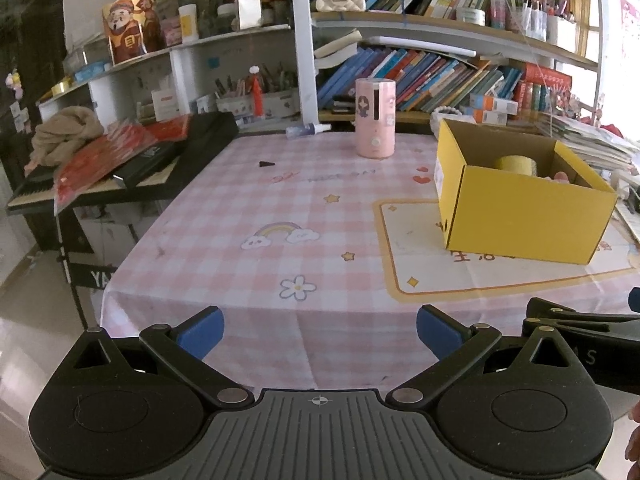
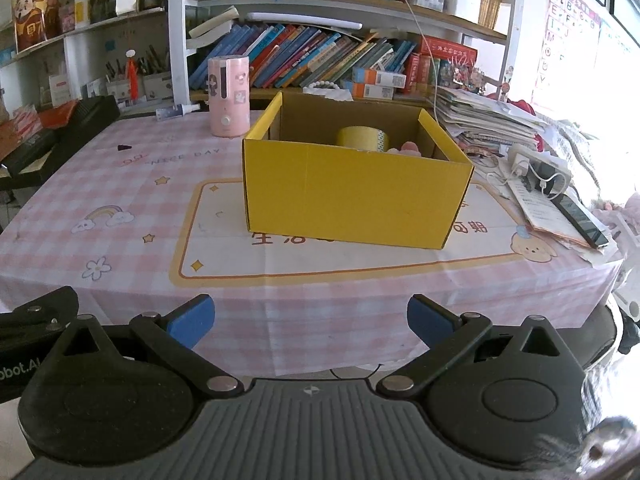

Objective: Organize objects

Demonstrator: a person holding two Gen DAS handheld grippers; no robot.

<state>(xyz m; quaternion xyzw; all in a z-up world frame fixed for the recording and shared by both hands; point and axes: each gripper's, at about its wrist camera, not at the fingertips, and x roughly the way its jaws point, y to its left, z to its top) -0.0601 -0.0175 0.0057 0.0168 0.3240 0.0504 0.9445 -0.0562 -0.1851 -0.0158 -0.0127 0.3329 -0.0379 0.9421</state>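
With both your left tool (image 1: 320, 334) and right tool (image 2: 311, 322) wide and empty, reaching past the yellow box (image 2: 352, 196) ahead risks toppling the pink canister (image 2: 228, 96) beyond.

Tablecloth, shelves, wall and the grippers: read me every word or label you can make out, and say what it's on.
"NICE DAY": tablecloth.
"A", "E", "I", "M": first column of the alphabet poster; the rest is unclear.
"obot.A": left gripper's body, cut off.
"YA": keyboard stand, cut off.
Book spines, orange tablecloth characters: unreadable.

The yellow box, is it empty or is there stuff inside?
Not empty. The yellow box is open on top, and a roll of yellow tape and something pink show inside.
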